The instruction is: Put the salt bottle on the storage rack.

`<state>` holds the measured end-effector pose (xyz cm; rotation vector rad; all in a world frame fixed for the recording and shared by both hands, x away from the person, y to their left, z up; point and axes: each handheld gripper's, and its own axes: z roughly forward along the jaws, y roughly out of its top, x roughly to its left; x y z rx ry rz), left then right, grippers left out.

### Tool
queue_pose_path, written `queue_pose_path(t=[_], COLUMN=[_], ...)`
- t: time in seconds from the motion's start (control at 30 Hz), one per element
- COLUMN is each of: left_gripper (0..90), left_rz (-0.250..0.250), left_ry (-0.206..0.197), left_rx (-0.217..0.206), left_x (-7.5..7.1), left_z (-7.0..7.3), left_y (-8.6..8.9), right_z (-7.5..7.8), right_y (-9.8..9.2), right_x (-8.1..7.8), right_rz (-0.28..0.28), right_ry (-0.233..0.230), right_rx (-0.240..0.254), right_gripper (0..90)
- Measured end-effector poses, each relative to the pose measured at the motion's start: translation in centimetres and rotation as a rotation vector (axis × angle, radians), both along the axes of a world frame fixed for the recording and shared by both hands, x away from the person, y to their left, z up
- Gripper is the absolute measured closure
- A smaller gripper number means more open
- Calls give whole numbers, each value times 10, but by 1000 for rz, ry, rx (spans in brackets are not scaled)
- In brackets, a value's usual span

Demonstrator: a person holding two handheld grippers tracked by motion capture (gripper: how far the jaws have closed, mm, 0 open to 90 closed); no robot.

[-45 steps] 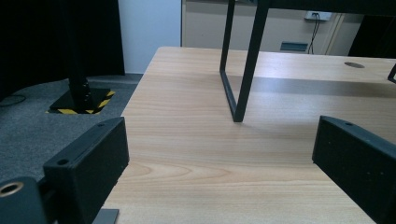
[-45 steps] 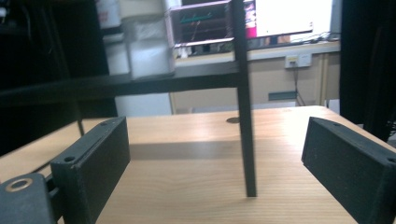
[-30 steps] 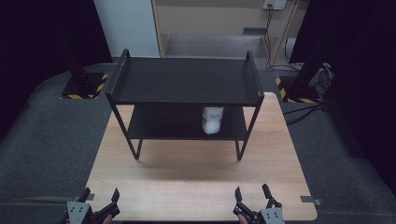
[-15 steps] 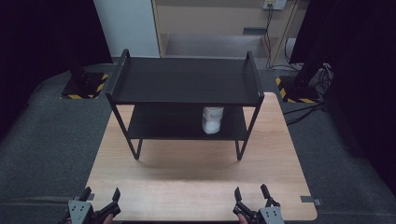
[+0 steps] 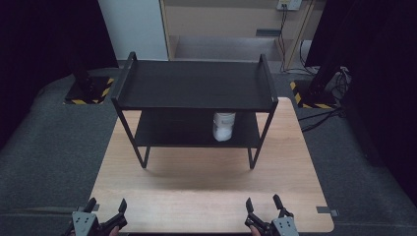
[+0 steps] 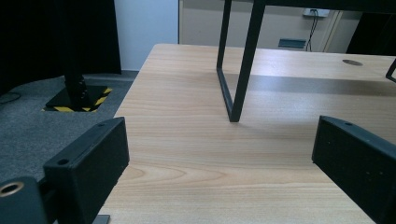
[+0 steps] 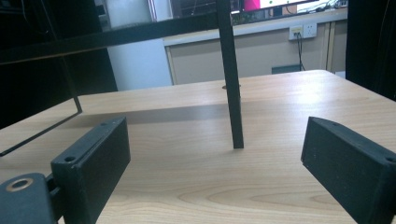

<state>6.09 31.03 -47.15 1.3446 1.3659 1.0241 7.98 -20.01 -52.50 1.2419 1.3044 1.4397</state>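
- One white container (image 5: 224, 126) is standing upright on the lower shelf of the black rack (image 5: 196, 86), toward the rack's right end, under the top shelf. Its upper part is hidden by the top shelf, and what is inside cannot be told.
- No label, brand or writing is readable on the container; it is too small and partly shaded in the high view.
- The rack is standing on the wooden table (image 5: 206, 182), with two shelves, one above the other, and raised rails at both ends. The top shelf is lying bare.
- Two grippers are showing at the near edge of the table in the high view, well apart from the rack and from the container.
- The left gripper (image 5: 105, 212) is sitting at the near left corner, with its jaws spread wide and nothing between them. In the left gripper view (image 6: 219, 158) only bare table is lying between its jaws, with one of the rack's legs (image 6: 243, 70) farther off.
- The right gripper (image 5: 264, 209) is sitting near the right end of the near edge, jaws likewise standing wide apart and gripping nothing. In the right gripper view (image 7: 215, 163) bare table is lying between the jaws, and one rack leg (image 7: 232, 84) is rising beyond them.
- Two yellow-and-black striped stand bases (image 5: 88, 92) are resting on the grey floor, one at each side behind the table.
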Motion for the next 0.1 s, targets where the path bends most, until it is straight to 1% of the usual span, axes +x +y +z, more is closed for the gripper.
queue_pose_path(t=[0.1], left_gripper=[27], left_rz=[8], left_ry=[-9], left_rx=[-4], left_x=[-4], left_z=[1], left_y=[0], right_z=[3], right_y=[-1], right_x=[-4], right_rz=[-1], right_ry=[-17], right_rx=[18], right_gripper=[77])
